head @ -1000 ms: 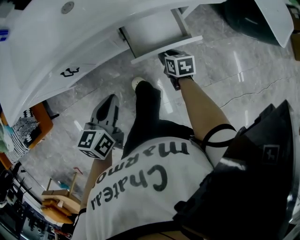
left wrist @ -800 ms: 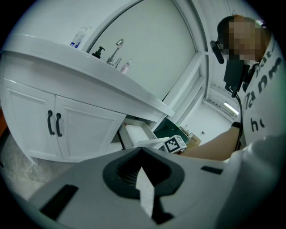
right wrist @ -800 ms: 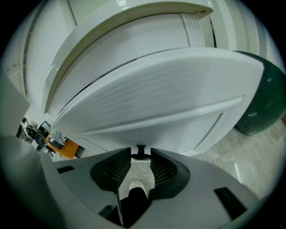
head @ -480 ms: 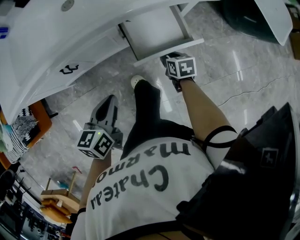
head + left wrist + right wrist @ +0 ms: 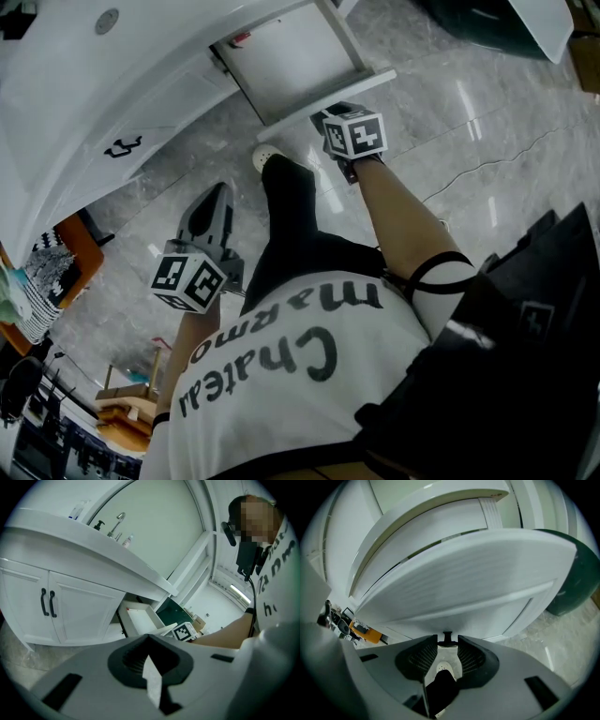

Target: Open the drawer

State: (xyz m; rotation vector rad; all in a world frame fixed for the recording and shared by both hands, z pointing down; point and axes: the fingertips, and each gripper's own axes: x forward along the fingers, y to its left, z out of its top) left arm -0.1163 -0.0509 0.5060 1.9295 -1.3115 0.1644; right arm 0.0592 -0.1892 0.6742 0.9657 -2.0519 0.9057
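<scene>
One drawer (image 5: pixel 281 56) counts for this task, and the head view shows it standing well out of the white vanity (image 5: pixel 84 84), its pale inside open to the camera. I judge the opening largely done. What may remain is the last stretch of travel and letting go. Two grippers show here. The right gripper (image 5: pixel 330 114) sits against the drawer's front panel, and the left gripper (image 5: pixel 217 199) hangs apart from it over the marble floor (image 5: pixel 487 141). Two dark door pulls (image 5: pixel 122 148) sit together on the vanity, beside the drawer.

Seen from the left gripper view, that gripper's jaws lie closed together with nothing between them. Beyond them are two cabinet doors (image 5: pixel 79 611), one faucet (image 5: pixel 119 522) on the counter and the one pulled-out drawer under the counter's edge.

Filling the right gripper view is the drawer's front panel (image 5: pixel 464 573). At its lower edge one small dark handle (image 5: pixel 447 638) spans the gap between the jaw tips, so this gripper looks clamped on it. One white shoe (image 5: pixel 439 668) shows below, between the jaws.
</scene>
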